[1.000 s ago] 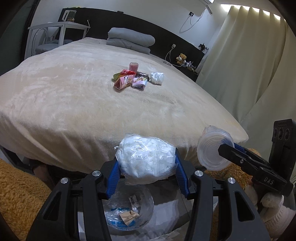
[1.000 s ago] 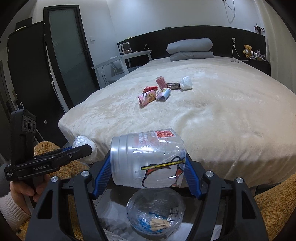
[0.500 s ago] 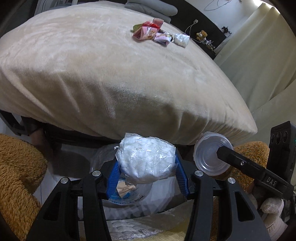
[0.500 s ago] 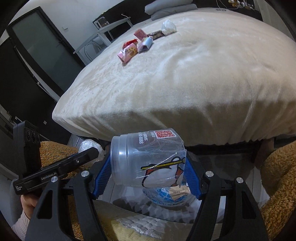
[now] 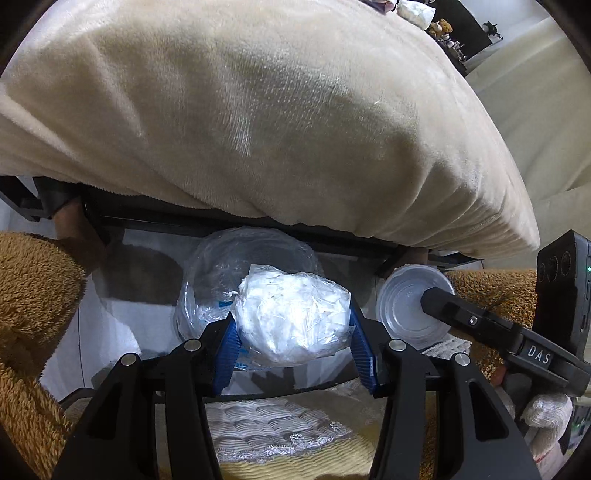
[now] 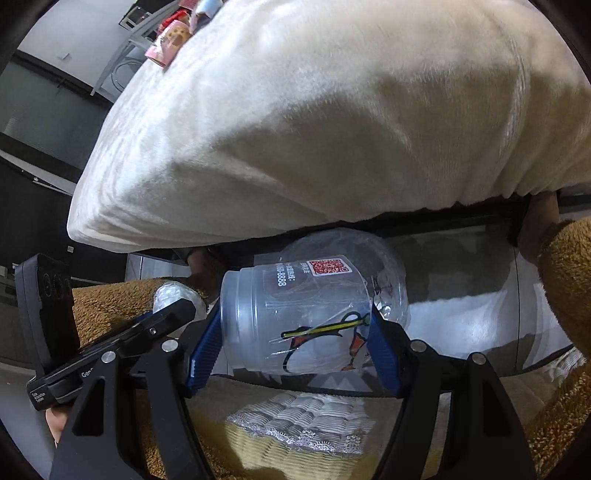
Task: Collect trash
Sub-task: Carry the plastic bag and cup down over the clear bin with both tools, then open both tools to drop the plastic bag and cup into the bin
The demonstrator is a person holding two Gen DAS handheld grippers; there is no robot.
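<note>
My left gripper [image 5: 293, 332] is shut on a crumpled white plastic wad [image 5: 291, 314], held just above and in front of a bin lined with a clear bag [image 5: 221, 266] on the floor by the bed. In the right wrist view my right gripper [image 6: 295, 343] is shut on a clear plastic cup [image 6: 295, 314] with a penguin print, lying sideways between the blue pads, over the same bin [image 6: 369, 251]. The cup's open mouth [image 5: 402, 314] shows at the right of the left wrist view. The wad [image 6: 177, 295] shows at the left of the right wrist view.
The bed with its cream blanket [image 5: 295, 129] overhangs the bin. Several coloured wrappers [image 6: 170, 40] and a white wad [image 5: 413, 9] lie on top of it. Brown fleece sleeves [image 5: 33, 295] flank both views, and a quilted mat [image 5: 277, 424] lies below.
Both grippers have dropped and tipped downward, from looking across the bed to looking at its edge and the floor. The lined bin now lies right behind the held wad and cup. Both grips are unchanged.
</note>
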